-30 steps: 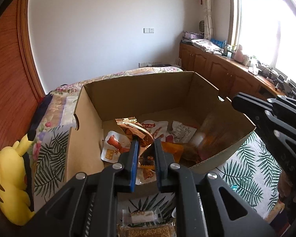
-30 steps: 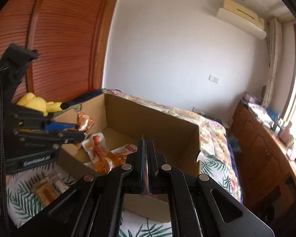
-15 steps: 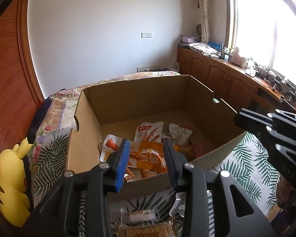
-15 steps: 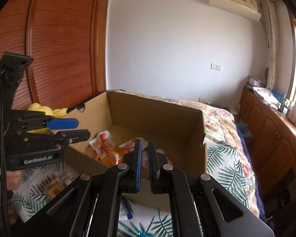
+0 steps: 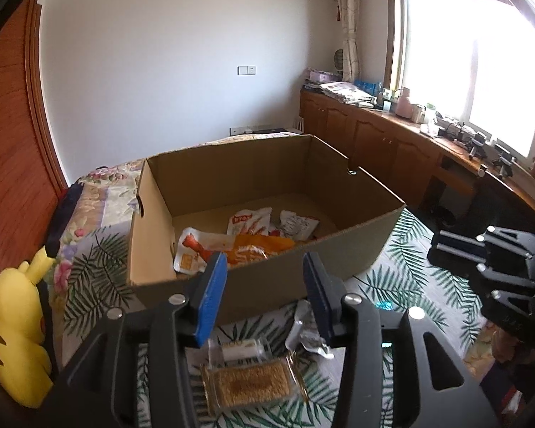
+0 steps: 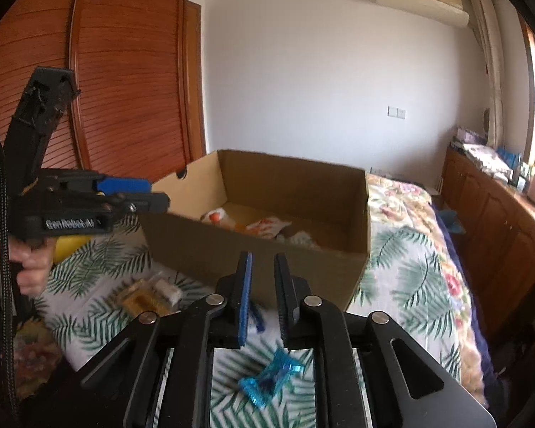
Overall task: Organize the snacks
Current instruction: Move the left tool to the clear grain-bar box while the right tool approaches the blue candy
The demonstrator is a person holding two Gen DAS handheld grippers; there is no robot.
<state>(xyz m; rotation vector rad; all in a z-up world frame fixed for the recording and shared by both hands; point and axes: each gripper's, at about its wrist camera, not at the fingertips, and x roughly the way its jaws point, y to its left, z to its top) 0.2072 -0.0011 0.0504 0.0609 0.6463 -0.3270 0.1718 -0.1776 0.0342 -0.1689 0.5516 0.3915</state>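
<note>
An open cardboard box (image 5: 339, 253) (image 6: 360, 221) sits on a leaf-print bedspread. Inside it lie several snack packets, among them an orange one (image 5: 256, 248) and white ones (image 5: 248, 219). My left gripper (image 5: 264, 267) hovers in front of the box's near wall, its jaws opening with nothing between them. On the spread below it lie a clear packet of golden snack (image 5: 253, 385) and a silver wrapper (image 5: 306, 331). My right gripper (image 6: 264, 267) hangs before the box too, its jaws opening and empty. A blue wrapped candy (image 6: 271, 381) lies under it.
A yellow plush toy (image 5: 14, 335) lies at the bed's left edge by a wooden sliding door (image 6: 125, 82). Wooden cabinets (image 5: 385, 142) with clutter run under the window on the right. A person's hand (image 6: 21, 267) grips the left tool.
Both grippers pulled back from over the box to in front of its near wall. The left jaws let go of a snack packet and spread; the right jaws went from shut to slightly apart.
</note>
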